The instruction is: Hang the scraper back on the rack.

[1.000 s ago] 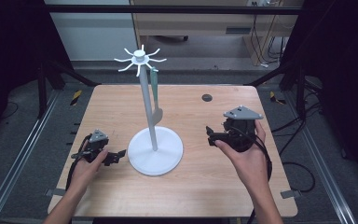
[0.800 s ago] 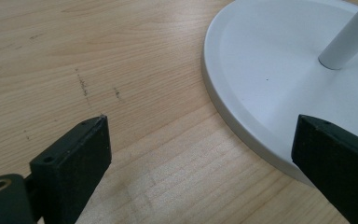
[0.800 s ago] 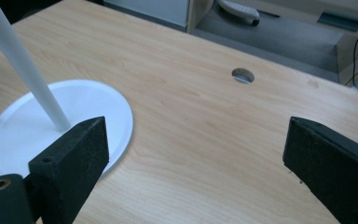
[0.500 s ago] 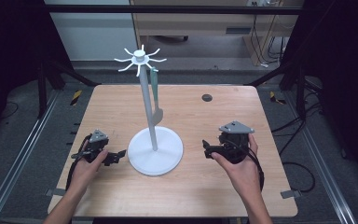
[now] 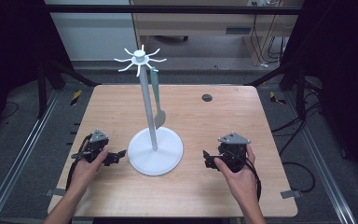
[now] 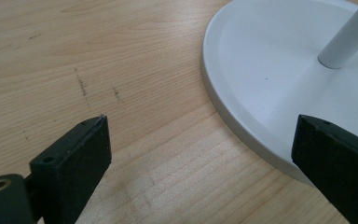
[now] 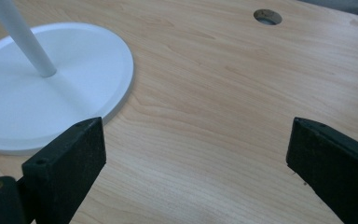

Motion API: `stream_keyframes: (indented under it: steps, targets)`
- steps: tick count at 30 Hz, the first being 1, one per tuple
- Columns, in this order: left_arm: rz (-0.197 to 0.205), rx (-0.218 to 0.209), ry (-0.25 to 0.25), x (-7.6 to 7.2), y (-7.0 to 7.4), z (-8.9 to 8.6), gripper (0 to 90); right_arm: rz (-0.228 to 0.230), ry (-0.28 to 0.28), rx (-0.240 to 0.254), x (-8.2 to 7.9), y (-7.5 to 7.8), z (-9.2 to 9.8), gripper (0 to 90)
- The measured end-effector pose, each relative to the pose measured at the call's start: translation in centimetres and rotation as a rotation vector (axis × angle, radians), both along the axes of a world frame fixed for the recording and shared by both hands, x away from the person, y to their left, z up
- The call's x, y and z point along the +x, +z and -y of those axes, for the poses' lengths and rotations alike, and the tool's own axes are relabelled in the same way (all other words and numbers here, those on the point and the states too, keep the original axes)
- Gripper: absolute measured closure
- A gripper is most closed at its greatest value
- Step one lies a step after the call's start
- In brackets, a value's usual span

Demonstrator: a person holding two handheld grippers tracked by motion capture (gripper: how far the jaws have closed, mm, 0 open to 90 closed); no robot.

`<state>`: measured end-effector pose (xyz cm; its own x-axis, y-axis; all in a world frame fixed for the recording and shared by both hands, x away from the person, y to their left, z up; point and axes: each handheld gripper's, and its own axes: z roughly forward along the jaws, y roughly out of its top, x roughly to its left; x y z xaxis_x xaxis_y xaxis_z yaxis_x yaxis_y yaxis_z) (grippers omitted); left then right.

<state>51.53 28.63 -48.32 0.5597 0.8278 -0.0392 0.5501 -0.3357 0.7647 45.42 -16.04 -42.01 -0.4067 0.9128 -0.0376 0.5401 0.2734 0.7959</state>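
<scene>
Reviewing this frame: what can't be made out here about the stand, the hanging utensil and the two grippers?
- Hanging utensil: high view; too small to tell which hook holds it, or spoon from spatula.
- Stand: left gripper view; the pole is cut off by the top edge, the base's near rim hidden behind a jaw.
- Left gripper and right gripper: high view; too small to judge the jaw gap there.
- Table hole: depth unreadable.

A light wooden table [image 5: 121, 107] carries a white stand [image 5: 155, 150] whose round base rests flat on the top, near the front edge and a little left of centre. Behind the stand and to its right — well apart from it — a small round hole [image 5: 207, 97] sits in the wood. Left of the base, faint dark scuff marks [image 6: 81, 86] streak the grain.
</scene>
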Motion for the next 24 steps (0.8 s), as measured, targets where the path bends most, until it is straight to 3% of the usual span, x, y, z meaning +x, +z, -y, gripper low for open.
stream_keyframes:
  steps: [16,24]
  targets:
    - [0.000,0.001,-0.002,0.0,0.0,0.0,4.4,-0.080,-0.010,-0.009,0.7,-4.0,-0.2,7.8]
    - [-0.001,0.000,-0.002,0.0,0.0,0.0,4.4,-0.088,-0.019,0.002,1.6,-5.3,-0.4,8.1]
